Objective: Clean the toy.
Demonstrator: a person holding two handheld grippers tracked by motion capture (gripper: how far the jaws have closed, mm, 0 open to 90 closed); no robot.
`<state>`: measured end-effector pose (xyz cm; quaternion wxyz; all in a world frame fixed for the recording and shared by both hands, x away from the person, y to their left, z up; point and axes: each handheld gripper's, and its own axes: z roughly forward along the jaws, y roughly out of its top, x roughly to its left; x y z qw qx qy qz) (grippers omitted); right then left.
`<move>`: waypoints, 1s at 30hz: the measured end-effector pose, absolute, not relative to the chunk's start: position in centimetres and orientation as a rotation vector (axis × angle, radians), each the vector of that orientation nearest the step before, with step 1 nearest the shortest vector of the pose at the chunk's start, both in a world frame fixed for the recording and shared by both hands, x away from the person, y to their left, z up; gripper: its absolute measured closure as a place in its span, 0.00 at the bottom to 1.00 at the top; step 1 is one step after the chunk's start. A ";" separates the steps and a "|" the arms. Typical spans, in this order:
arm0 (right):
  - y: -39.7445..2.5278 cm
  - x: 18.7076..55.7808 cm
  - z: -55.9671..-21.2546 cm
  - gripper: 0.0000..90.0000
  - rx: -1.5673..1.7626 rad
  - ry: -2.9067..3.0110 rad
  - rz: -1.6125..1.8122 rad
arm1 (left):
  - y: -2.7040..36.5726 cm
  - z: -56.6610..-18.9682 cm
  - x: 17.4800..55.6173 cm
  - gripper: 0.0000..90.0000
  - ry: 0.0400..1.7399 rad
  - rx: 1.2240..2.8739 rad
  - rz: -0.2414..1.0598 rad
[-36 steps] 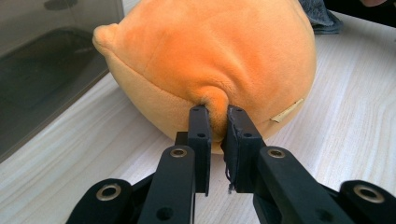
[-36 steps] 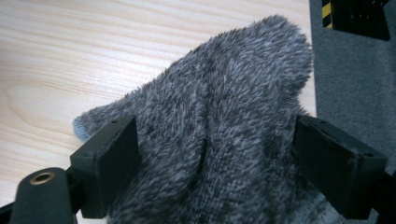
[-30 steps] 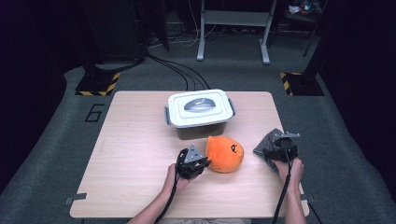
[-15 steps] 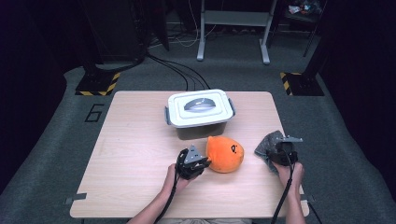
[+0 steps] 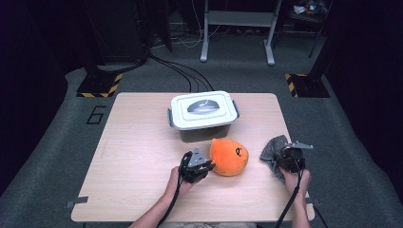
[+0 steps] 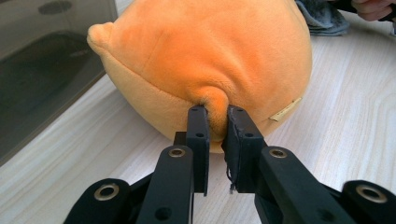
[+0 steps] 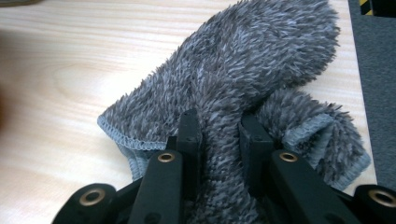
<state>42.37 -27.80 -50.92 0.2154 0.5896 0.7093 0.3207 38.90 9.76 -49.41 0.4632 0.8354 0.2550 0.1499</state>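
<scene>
Left gripper (image 5: 205, 166) low on table (image 5: 138, 152), pinched orange plush (image 6: 205, 60), right gripper (image 5: 285, 159) clamped grey cloth (image 7: 243, 88) near table's right edge

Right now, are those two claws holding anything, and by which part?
Left gripper pinches a fold of the orange plush toy; right gripper clamps a bunched fold of the grey cloth.

wooden table (image 5: 138, 156) bears lidded box (image 5: 202, 114), orange plush (image 5: 229, 156), grey cloth (image 5: 273, 149).

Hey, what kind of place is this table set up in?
Probably a lab or recording studio: a lone wooden table on grey carpet, black-and-yellow hazard tape around stand bases, and cables trailing across the floor.
</scene>
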 end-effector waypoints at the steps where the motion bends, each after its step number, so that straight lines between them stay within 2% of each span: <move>1: -27.8 42.1 -50.8 0.82 1.636 1.964 0.901 | 9.8 -49.4 38.9 0.89 0.615 2.062 0.370; 14: -27.1 38.4 -47.4 0.82 1.557 1.963 1.085 | 9.7 -49.4 38.7 0.89 0.587 2.066 0.373; 30: -22.3 37.0 -42.5 0.82 1.354 2.064 1.288 | 9.3 -49.0 38.5 0.89 0.549 2.075 0.396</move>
